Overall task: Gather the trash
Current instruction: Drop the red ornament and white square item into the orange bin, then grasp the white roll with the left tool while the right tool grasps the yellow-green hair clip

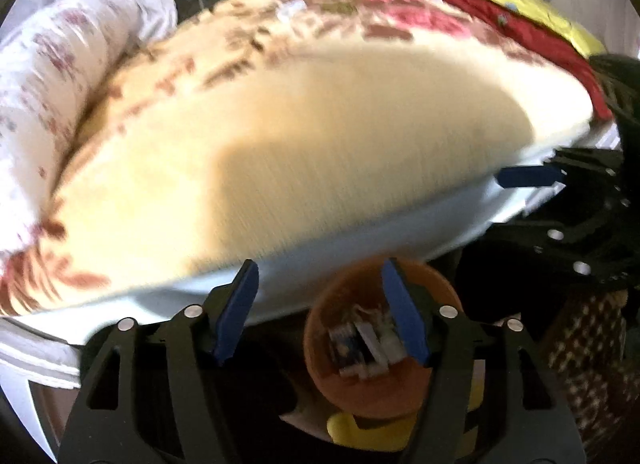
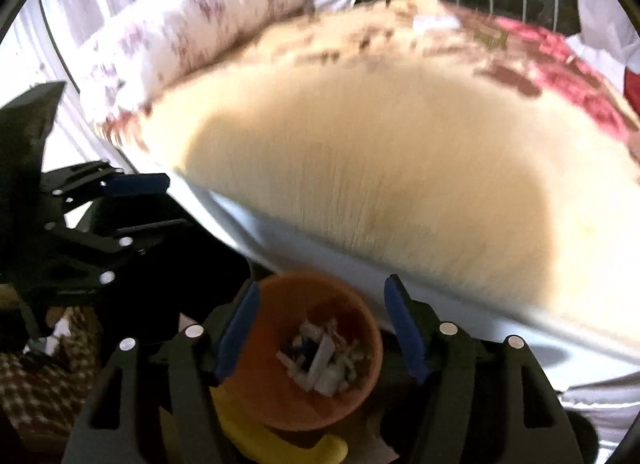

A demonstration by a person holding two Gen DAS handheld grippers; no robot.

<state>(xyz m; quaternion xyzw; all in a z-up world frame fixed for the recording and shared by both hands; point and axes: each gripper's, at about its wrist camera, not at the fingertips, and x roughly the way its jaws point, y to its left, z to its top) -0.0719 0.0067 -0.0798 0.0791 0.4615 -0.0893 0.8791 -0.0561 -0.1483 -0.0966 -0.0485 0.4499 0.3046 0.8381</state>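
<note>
Trash (image 2: pixel 324 360): crumpled paper scraps lying in round orange bin (image 2: pixel 360 320); left gripper (image 1: pixel 320 312) and right gripper (image 2: pixel 320 324) both gaping wide, gripping nothing.

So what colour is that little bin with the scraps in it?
Orange bin, seen best from the right wrist view.

Motion blur, bright glare, fisheye-warped edges

Orange bin (image 2: pixel 316 348) open-topped between bed edge (image 2: pixel 320 256) and checkered fabric (image 2: pixel 44 380), scraps (image 2: pixel 324 364) inside
</note>
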